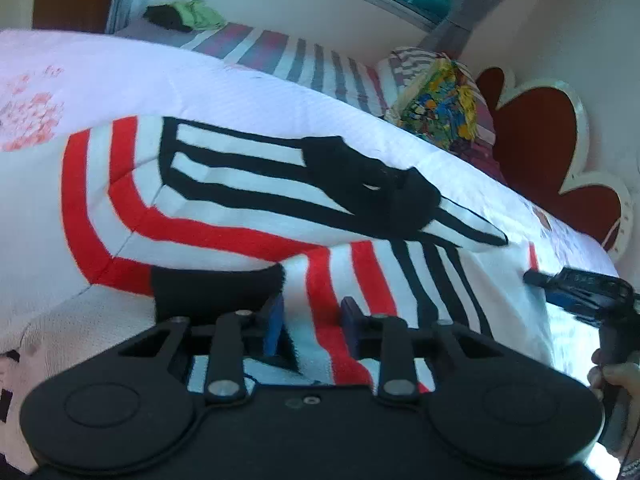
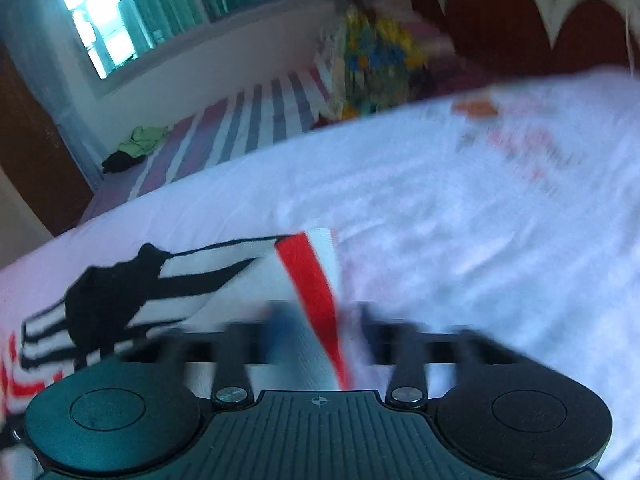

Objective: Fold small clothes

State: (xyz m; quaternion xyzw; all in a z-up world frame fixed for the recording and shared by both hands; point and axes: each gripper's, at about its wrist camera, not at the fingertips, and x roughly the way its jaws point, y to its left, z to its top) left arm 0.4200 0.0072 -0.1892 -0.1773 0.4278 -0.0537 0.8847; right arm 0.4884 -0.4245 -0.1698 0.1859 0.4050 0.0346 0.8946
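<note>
Your left gripper (image 1: 312, 320) stands narrowly open over the striped sweater (image 1: 240, 208), its blue pads (image 1: 274, 326) not pressing the cloth. Your right gripper (image 2: 316, 328) is blurred, seemingly pinching a red-striped fold at frame centre. The sweater spreads across the white bedspread (image 2: 440, 220), its lower edge hidden behind the gripper body.

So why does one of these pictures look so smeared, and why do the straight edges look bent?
Right wrist view: motion blur smears the bedspread and the right gripper; the window glares. Left wrist view: mostly sharp on the striped garment. The fisheye lens bows the bed's edge in both.
</note>
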